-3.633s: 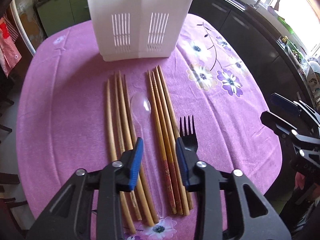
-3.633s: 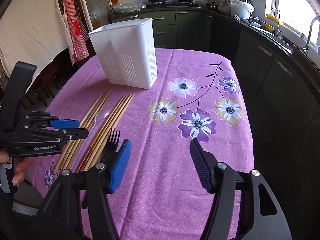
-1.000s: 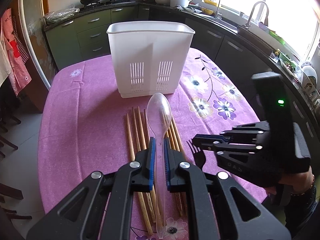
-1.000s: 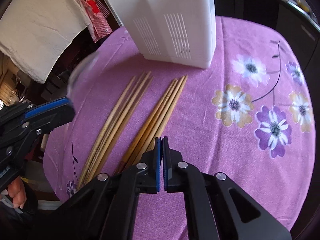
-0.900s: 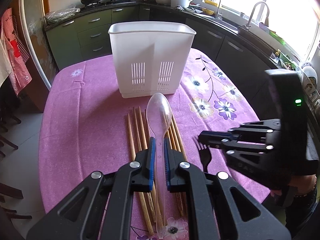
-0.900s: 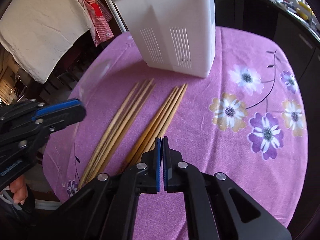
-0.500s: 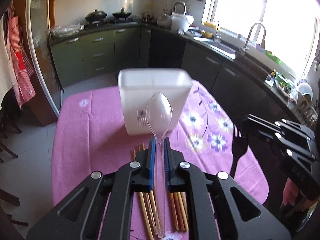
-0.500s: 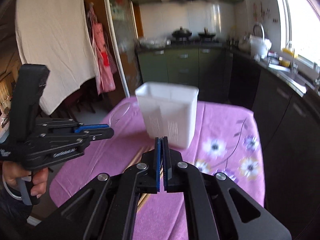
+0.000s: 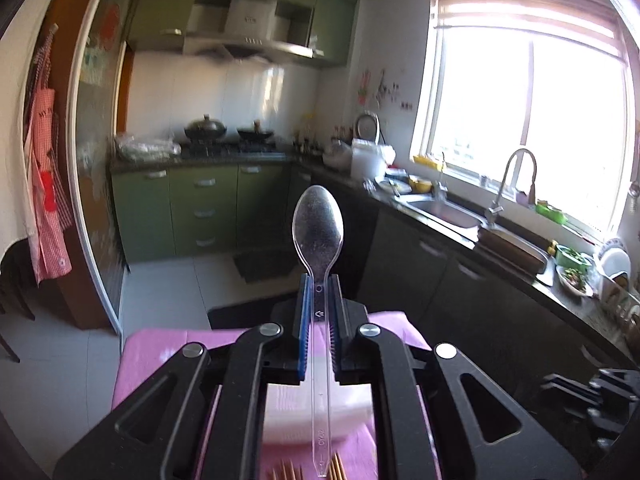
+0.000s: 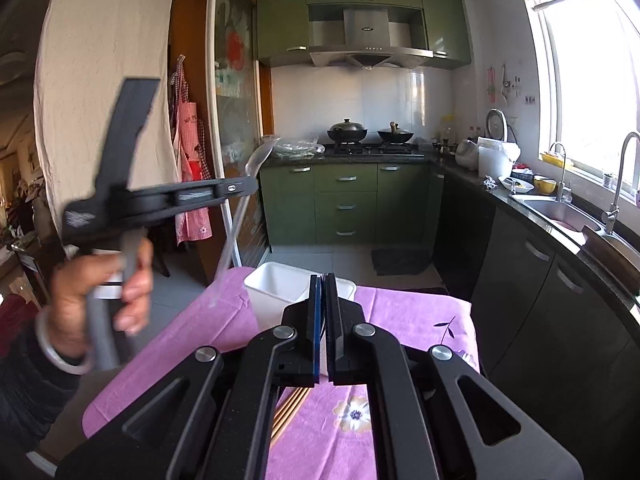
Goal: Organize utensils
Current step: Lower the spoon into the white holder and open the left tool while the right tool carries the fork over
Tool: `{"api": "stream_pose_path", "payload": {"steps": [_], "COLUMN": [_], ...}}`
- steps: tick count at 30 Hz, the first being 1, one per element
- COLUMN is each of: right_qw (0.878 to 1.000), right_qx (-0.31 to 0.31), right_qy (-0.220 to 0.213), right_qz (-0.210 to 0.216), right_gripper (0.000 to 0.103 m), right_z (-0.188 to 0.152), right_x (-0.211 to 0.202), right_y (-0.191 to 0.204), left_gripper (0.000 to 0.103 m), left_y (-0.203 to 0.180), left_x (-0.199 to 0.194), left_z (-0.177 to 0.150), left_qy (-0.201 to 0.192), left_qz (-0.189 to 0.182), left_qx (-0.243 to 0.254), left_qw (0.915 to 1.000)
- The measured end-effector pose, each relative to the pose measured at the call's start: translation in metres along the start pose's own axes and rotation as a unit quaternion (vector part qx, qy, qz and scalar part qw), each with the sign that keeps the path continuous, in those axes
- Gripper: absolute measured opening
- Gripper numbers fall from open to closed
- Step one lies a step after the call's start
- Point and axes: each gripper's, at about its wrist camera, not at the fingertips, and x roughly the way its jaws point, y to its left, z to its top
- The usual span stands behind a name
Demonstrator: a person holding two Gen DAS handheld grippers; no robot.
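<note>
A: Left wrist view, and the left gripper (image 9: 319,328) has its jaws clamped on the clear plastic spoon (image 9: 319,236), pinching the handle just below the bowl. Bowl up, handle tail hanging down over the white utensil holder (image 9: 280,412).

B: That spoon looks feather-light, thin and a bit springy. Slick plastic too, so I'd judge a grip on the flat handle near the neck is the right place; squeeze the bowl and it could crack.

A: Long tail below the jaws, though. It may wobble going into the holder.

B: Agreed. Right wrist view now: the right gripper (image 10: 322,320) has its jaws pressed together. Whether anything is between them, I can't tell.

A: The holder (image 10: 272,284) sits at the far edge of the purple-clothed surface (image 10: 400,308). The wooden chopsticks (image 10: 290,404) lie on the cloth on its near side.

B: Those are stiff and light; take them mid-length, I'd say.
</note>
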Motion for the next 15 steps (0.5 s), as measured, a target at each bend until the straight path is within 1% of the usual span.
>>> {"api": "stream_pose_path", "payload": {"steps": [1,4,5,10,15], "right_qw": [1.0,1.0,1.0,1.0,1.0], "right_qx": [-0.001,-0.003,-0.003,-0.006,-0.008], "right_qy": [-0.002,-0.003,-0.004,-0.002,0.0], "right_qz": [-0.004,-0.009,-0.01,-0.015,-0.016], "right_gripper": [0.003,0.003,0.003,0.003,0.003], "right_z": [0.002,0.005,0.005,0.007,0.011], "right_x": [0.001,0.003,0.004,0.009,0.021], "right_y": [-0.001,-0.005,-0.005,-0.008,-0.008], "left_gripper": [0.008,0.008,0.008,0.008,0.009], "left_y": [0.002,0.003,0.002,0.006,0.009], "left_x": [0.01,0.027,0.034,0.057,0.059], "left_z": [-0.002,-0.005,-0.007,-0.023,-0.039], "left_qy": [-0.022,-0.069,-0.079,-0.077,-0.052], "left_qz": [0.002,0.016,0.017,0.016,0.02], "left_qx": [0.003,0.016,0.021,0.012,0.016], "left_qw": [0.9998,0.9973,0.9965,0.9968,0.9983]}}
